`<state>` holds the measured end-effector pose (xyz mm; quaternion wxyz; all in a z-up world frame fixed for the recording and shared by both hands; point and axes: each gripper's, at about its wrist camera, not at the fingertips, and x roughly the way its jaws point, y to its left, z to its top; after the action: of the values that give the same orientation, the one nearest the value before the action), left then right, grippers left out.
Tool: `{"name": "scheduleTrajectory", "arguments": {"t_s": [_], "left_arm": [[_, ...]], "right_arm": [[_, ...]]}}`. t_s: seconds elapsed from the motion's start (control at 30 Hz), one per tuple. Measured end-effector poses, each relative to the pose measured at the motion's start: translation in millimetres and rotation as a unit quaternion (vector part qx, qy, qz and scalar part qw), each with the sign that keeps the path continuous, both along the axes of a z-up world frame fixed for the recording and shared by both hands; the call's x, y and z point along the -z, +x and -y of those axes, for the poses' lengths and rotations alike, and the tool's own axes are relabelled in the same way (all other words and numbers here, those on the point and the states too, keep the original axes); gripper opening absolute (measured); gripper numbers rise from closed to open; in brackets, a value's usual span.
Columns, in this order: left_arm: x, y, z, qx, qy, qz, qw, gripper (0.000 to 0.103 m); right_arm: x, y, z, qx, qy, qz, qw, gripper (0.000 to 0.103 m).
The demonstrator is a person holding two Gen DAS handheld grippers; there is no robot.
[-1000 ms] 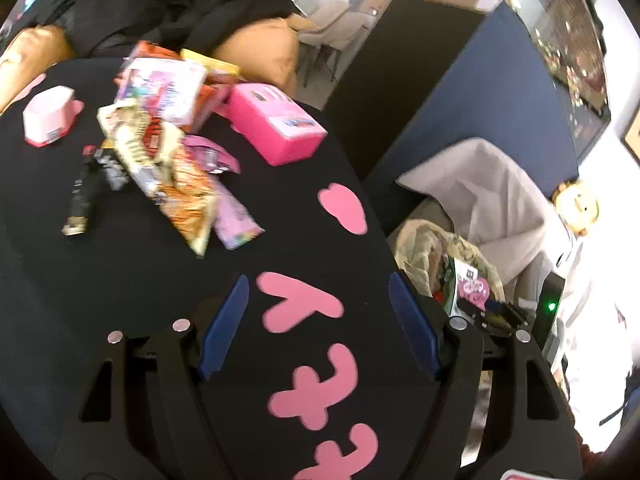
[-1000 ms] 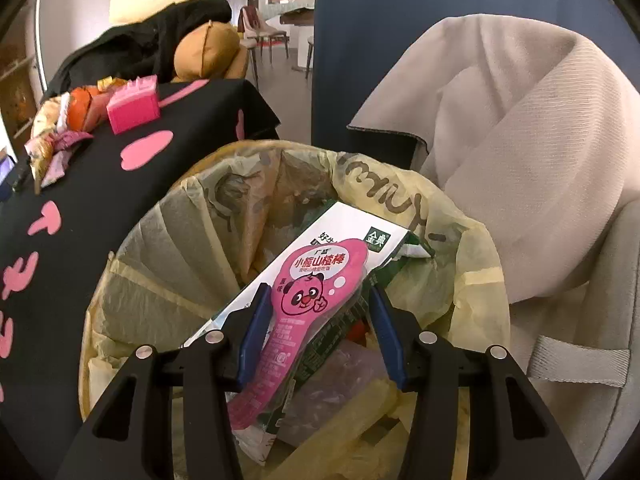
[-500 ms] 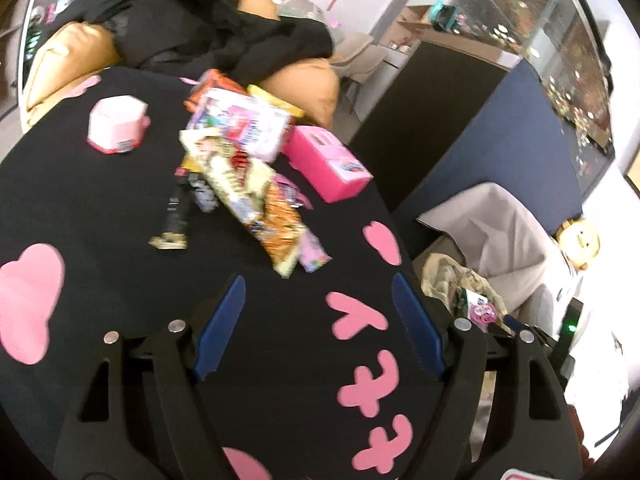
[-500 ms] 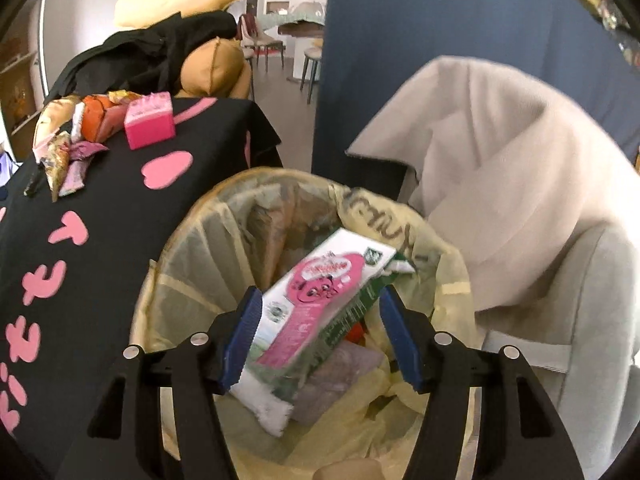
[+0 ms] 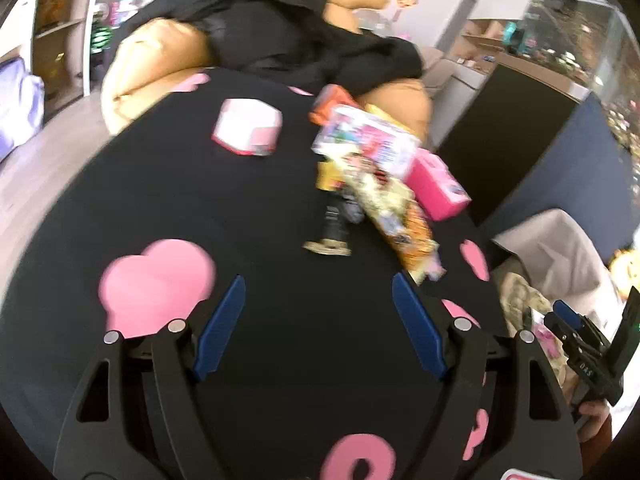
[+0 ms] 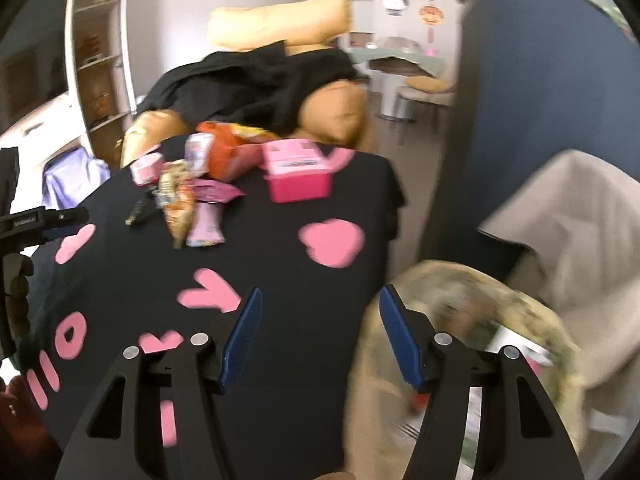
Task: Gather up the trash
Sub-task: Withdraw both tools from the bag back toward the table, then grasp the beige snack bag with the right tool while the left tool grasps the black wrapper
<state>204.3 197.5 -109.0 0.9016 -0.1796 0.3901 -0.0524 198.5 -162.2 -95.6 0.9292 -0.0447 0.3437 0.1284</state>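
Left claw (image 5: 318,328) released | right claw (image 6: 320,338) released | wrappers (image 5: 394,208) crinkled, heaped on table (image 5: 260,208)

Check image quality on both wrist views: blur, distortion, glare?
Left wrist: motion blur smears the wrapper pile and pink hearts; the left tool is sharp; strong fisheye bend and dark corners. Right wrist: heavier blur, the trash bag is nearly unreadable; the right tool is crisp. No glare in either.

tablecloth (image 5: 280,184): black, pink hearts and shapes
box (image 5: 438,190): hot pink
wrappers (image 5: 384,196): orange, yellow, white, pink, at the box's 9 o'clock
bin liner (image 6: 460,312): pale yellow
gripper pads (image 5: 218,330): blue
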Motion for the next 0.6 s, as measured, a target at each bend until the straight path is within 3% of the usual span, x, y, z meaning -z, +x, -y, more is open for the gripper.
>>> {"name": "scheduleTrajectory", "arguments": {"t_s": [0.13,0.27,0.4,0.6], "left_arm": [[-3.7,-5.6,-28.4,-0.024,-0.012,0.008,0.9996,0.072],[0.3,-10.5,-49.4,-0.035,-0.02,0.005,0.9992,0.072],[7.3,-15.8,-64.4,-0.04,-0.029,0.0,0.9988,0.072],[13.4,-23.2,-81.1,-0.041,-0.036,-0.006,0.9985,0.072]], "right_arm": [[9.8,26.2,-48.8,-0.048,-0.005,-0.017,0.999,0.058],[5.9,54.7,-101.4,-0.094,-0.012,-0.005,0.995,0.058],[5.1,87.6,-145.3,-0.113,-0.034,0.001,0.993,0.058],[31.2,133.1,-180.4,-0.117,-0.069,-0.041,0.99,0.058]]}}
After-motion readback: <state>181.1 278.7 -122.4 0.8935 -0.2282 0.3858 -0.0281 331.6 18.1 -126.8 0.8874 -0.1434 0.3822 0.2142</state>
